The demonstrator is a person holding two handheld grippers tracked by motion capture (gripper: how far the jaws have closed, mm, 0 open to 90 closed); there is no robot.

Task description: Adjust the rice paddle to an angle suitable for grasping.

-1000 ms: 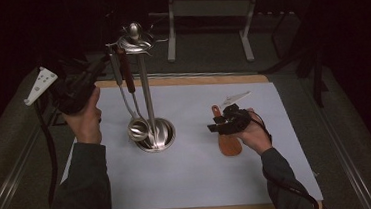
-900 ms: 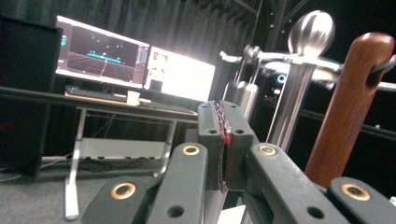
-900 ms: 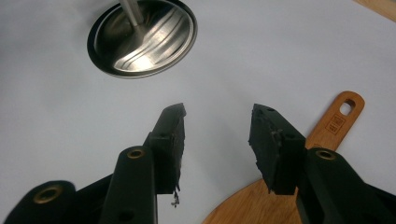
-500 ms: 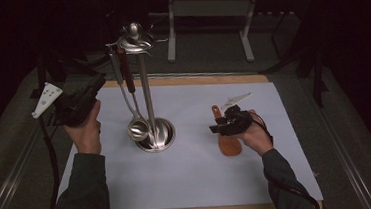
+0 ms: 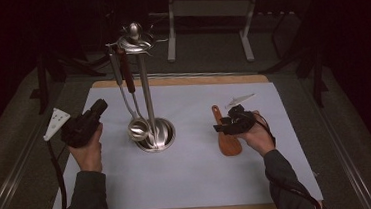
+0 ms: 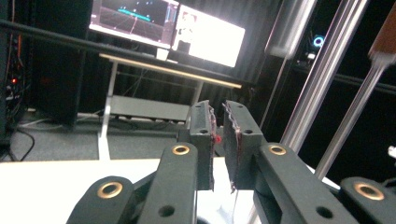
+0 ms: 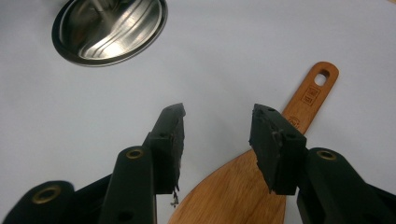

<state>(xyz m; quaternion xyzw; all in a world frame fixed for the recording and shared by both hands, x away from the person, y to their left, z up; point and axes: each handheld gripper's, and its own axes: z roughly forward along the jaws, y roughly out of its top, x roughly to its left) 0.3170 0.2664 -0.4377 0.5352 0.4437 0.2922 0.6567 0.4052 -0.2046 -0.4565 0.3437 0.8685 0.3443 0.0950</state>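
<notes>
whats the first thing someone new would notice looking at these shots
The tall steel utensil stand near the middle of the white table cover draws the eye first, with a ladle hanging from its top down to its round base. Next is the wooden spatula lying flat to its right, with the right gripper open just above its blade. The left gripper, nearly closed and empty, is held left of the stand.

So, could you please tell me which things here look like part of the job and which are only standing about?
Likely part of the job:
- wooden spatula, under the open right gripper
- utensil stand, with a ladle hanging on it
- left gripper, jaws nearly shut on nothing

Standing about:
- monitors
- desk frame behind the table
</notes>
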